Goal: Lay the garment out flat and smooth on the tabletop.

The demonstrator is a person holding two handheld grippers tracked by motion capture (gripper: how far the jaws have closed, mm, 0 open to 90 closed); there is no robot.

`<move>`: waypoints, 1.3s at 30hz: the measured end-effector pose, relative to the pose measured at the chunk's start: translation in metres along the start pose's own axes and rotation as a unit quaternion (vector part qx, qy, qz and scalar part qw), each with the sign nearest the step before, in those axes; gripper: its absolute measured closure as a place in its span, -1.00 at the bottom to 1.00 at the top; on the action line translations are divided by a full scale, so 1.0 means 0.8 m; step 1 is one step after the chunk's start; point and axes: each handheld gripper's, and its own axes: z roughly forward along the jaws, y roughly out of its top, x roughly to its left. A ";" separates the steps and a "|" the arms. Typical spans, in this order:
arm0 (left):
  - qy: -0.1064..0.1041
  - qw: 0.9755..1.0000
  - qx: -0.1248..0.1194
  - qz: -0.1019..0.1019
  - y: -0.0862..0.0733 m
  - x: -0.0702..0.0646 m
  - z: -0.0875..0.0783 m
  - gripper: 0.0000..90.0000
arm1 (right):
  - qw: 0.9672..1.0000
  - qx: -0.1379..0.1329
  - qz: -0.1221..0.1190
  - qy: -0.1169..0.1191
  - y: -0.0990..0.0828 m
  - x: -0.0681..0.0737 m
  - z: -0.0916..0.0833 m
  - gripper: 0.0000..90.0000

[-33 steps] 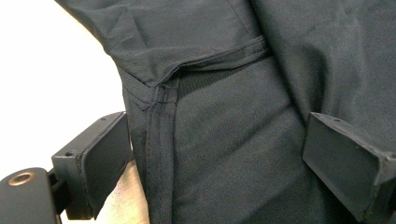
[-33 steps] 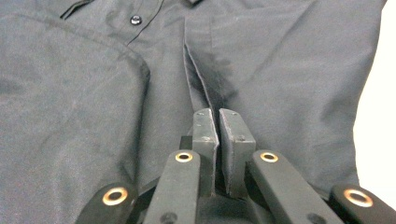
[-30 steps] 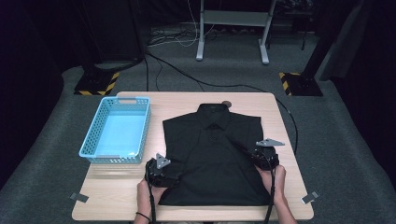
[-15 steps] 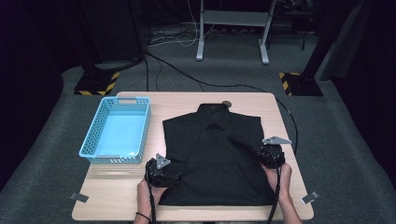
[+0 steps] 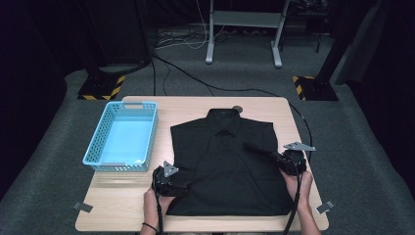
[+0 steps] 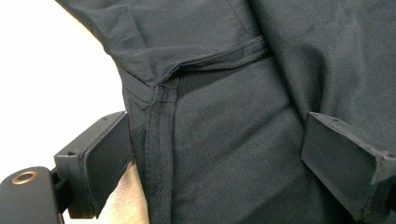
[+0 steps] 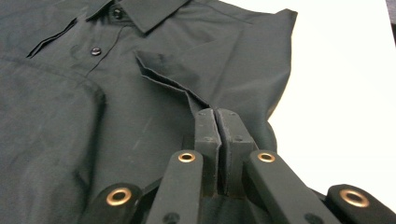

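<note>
High view: we see our right tongs [image 5: 279, 159] clamped on the shirt's [image 5: 225, 166] right fold. Our left tongs [image 6: 224, 154] gape astride its left edge. Bare counter [image 5: 122, 196] flanks both.

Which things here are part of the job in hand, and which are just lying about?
In the job: shirt, left gripper open around its edge, right gripper shut on its sleeve fold.
Lying about: blue basket, small round thing behind the collar, tape on the floor.

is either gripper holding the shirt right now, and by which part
The right gripper is shut on the black shirt, pinching its folded-in sleeve edge. The left gripper stands open around the shirt's side seam, gripping nothing.
</note>
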 end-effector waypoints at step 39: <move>0.002 1.000 -0.001 -0.002 0.000 0.000 0.000 -0.79 | 0.992 -0.014 0.107 -0.063 -0.022 -0.080 -0.018 0.95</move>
